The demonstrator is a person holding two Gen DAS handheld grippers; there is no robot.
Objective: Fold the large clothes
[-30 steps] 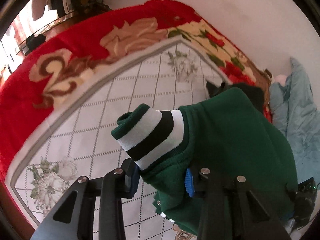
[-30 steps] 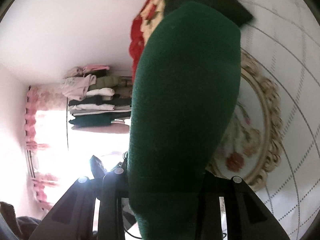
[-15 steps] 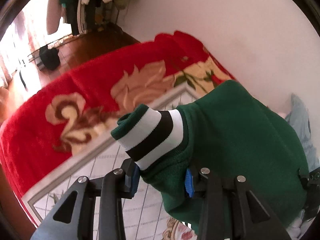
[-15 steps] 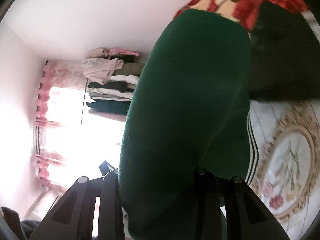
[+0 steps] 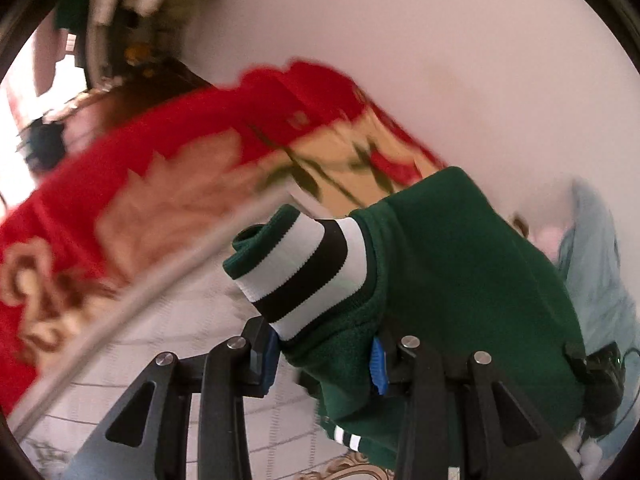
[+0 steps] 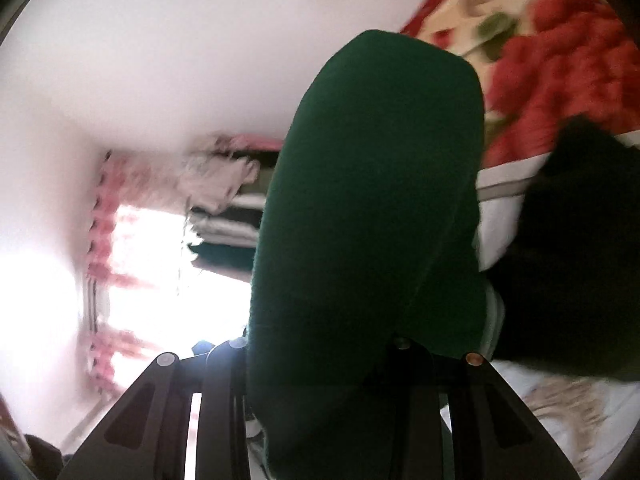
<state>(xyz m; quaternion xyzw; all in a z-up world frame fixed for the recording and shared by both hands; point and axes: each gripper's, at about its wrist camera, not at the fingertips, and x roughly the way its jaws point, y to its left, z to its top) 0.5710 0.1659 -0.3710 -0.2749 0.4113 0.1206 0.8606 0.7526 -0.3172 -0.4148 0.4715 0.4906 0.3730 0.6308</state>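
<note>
green sweater (image 5: 460,264) clamped in left gripper (image 5: 324,354) and right gripper (image 6: 320,354), above red floral bedspread (image 5: 168,128), white wall (image 5: 400,40)

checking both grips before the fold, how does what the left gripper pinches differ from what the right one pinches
The left gripper pinches the green garment by its striped cuff, banded white and black; the right gripper pinches plain green fabric, no stripes at the pinch. The cuff juts out past the left fingers, while the right's fabric drapes over its fingers. Both are shut on cloth.
</note>
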